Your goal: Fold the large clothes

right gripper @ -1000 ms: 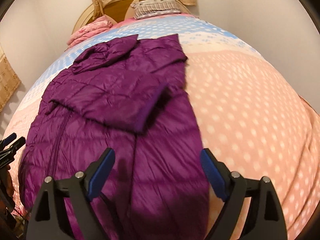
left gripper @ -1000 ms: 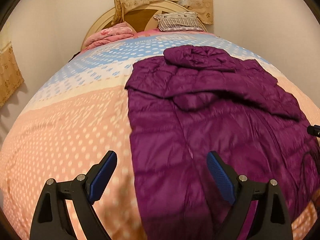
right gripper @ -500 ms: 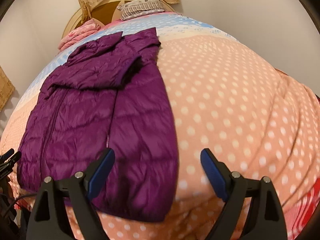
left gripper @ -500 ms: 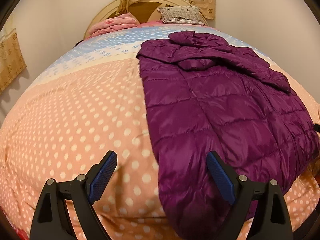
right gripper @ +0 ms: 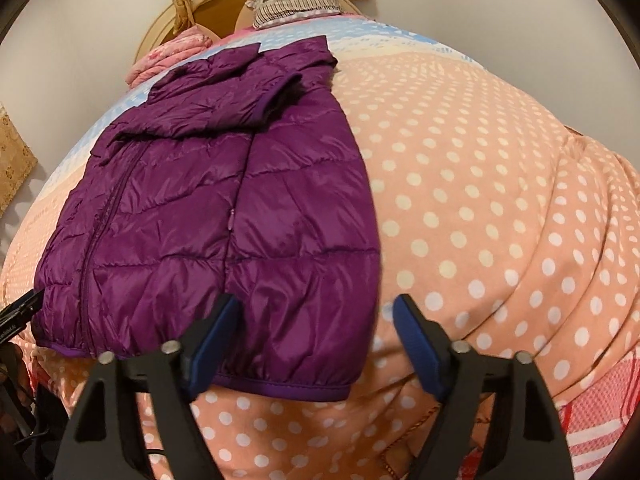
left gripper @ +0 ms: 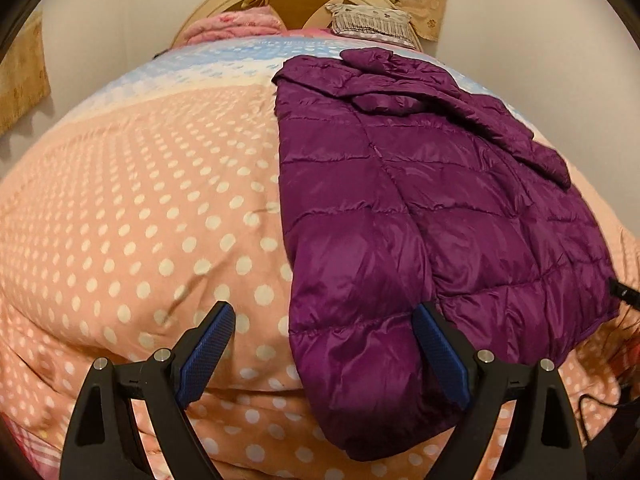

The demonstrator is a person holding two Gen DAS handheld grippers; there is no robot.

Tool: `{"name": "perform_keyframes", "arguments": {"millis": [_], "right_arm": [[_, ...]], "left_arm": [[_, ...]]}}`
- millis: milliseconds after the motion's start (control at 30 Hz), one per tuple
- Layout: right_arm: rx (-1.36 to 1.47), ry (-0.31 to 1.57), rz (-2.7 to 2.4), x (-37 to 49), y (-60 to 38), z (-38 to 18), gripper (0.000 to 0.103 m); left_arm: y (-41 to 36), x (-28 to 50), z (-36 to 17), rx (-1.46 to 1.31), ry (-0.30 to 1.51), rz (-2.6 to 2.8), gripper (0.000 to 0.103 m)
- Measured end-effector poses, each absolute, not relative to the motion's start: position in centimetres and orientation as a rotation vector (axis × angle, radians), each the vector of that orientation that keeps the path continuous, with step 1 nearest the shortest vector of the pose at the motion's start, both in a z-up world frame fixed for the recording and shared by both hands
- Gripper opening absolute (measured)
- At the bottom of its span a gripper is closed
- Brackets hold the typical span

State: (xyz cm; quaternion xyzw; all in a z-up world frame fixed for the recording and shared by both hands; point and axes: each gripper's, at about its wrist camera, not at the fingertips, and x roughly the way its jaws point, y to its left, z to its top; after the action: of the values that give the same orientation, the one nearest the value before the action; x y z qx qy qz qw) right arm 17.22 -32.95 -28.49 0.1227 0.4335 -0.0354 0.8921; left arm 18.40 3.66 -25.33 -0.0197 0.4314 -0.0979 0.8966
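Observation:
A purple quilted jacket [left gripper: 420, 208] lies flat on the bed, collar toward the headboard, with a sleeve folded across its chest. My left gripper [left gripper: 324, 314] is open at the jacket's near left hem corner, which lies between its blue pads without touching them. In the right wrist view the jacket [right gripper: 224, 208] shows its zip. My right gripper [right gripper: 316, 302] straddles the near right hem corner. Its jaws are closing, with the fabric between them and the pads not pressing on it. The tip of each gripper shows at the edge of the other's view.
A pink quilt with white dots [left gripper: 140, 220] covers the bed and turns blue near the headboard [left gripper: 312, 0]. A pink folded blanket [left gripper: 236, 26] and a striped pillow [left gripper: 372, 24] lie at the head. A red checked cloth [right gripper: 592, 420] shows at the bed's near right corner.
Both grippers have drawn back from over the jacket's body to its near hem and come lower. The right gripper's jaws have narrowed. The jacket has not moved.

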Motion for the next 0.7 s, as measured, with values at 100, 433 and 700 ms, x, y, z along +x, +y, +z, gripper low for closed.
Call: {"name": "perform_keyframes", "arguments": {"millis": [100,433,700], "right_arm": [[0.262,0.905,-0.062,17.1,-32.8,-28.3,0.055],[0.251,0.9,-0.005,17.1,-31.7,-28.0,0.011],[0.306,0.865,0.067,15.9,-31.9,-26.2,0.008]], "left_arm": [[3.7,18.0,-25.3,-0.062,0.898,-0.212,0.088],[3.0,17.0,-24.0,0.029,0.851,-0.246,0.006],[3.7,15.3,-19.8,0.046,0.748,-0.306,0.001]]}}
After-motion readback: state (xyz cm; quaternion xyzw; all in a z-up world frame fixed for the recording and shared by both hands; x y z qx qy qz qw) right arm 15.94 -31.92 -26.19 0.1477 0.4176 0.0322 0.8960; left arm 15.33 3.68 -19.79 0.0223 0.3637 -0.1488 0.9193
